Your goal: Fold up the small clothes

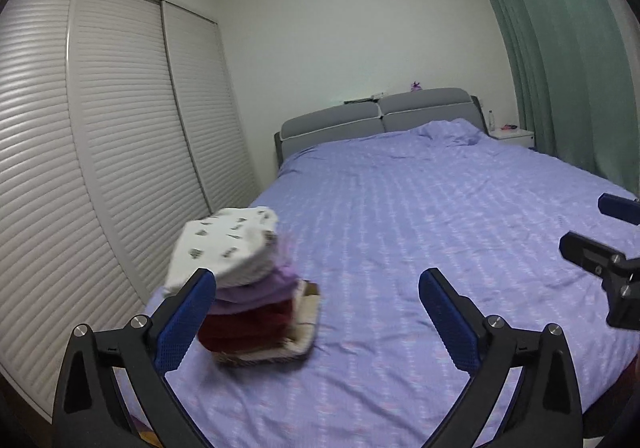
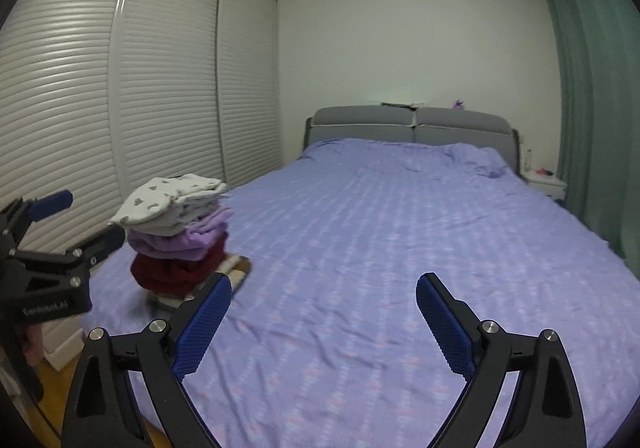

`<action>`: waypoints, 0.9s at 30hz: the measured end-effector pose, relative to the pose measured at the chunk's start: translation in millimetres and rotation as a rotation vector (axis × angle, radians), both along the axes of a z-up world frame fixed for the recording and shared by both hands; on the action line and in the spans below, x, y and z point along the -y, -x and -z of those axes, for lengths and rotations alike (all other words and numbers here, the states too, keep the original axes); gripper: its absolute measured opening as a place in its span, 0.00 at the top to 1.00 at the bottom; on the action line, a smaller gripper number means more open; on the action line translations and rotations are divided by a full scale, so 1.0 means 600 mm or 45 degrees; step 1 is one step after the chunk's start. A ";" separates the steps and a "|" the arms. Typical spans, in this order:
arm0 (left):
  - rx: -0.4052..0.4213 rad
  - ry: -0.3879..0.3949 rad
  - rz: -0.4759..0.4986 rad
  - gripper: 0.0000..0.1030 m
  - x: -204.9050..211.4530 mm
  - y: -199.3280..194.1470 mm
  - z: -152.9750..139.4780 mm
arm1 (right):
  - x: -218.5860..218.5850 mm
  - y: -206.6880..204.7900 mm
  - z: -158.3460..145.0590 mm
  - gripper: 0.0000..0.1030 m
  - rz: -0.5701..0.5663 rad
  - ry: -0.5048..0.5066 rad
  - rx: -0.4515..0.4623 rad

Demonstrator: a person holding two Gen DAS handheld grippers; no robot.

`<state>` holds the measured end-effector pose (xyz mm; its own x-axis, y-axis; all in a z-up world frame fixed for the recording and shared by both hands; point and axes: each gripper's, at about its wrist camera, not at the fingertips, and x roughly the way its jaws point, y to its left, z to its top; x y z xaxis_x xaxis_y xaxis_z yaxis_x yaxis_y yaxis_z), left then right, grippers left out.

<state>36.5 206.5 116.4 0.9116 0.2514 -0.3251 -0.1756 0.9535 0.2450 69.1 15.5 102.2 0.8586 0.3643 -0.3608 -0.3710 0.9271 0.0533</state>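
A stack of folded small clothes (image 1: 248, 288) stands near the left edge of the bed (image 1: 400, 216): a white patterned piece on top, purple ones below, dark red under those, beige at the bottom. My left gripper (image 1: 316, 288) is open and empty, its left finger just in front of the stack. My right gripper (image 2: 324, 292) is open and empty above the bare sheet, right of the stack (image 2: 176, 236). The right gripper also shows at the right edge of the left wrist view (image 1: 600, 232). The left gripper shows at the left of the right wrist view (image 2: 84, 220).
The bed has a lilac sheet (image 2: 400, 248) and a grey headboard (image 2: 412, 126). White slatted wardrobe doors (image 1: 100, 128) run along the left. A green curtain (image 1: 560, 48) hangs at the right, with a white nightstand (image 1: 514, 136) beside it.
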 end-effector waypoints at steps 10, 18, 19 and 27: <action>-0.029 0.117 0.099 0.00 0.093 0.039 0.018 | 0.142 0.055 0.002 0.08 0.138 -0.017 -0.012; -0.064 0.137 0.124 0.00 0.140 0.051 0.044 | 0.196 0.083 0.024 0.08 0.189 -0.017 -0.054; -0.064 0.145 0.128 0.00 0.144 0.053 0.046 | 0.200 0.088 0.026 0.08 0.190 -0.015 -0.055; -0.080 0.163 0.145 0.00 0.153 0.060 0.056 | 0.217 0.105 0.032 0.08 0.198 -0.006 -0.057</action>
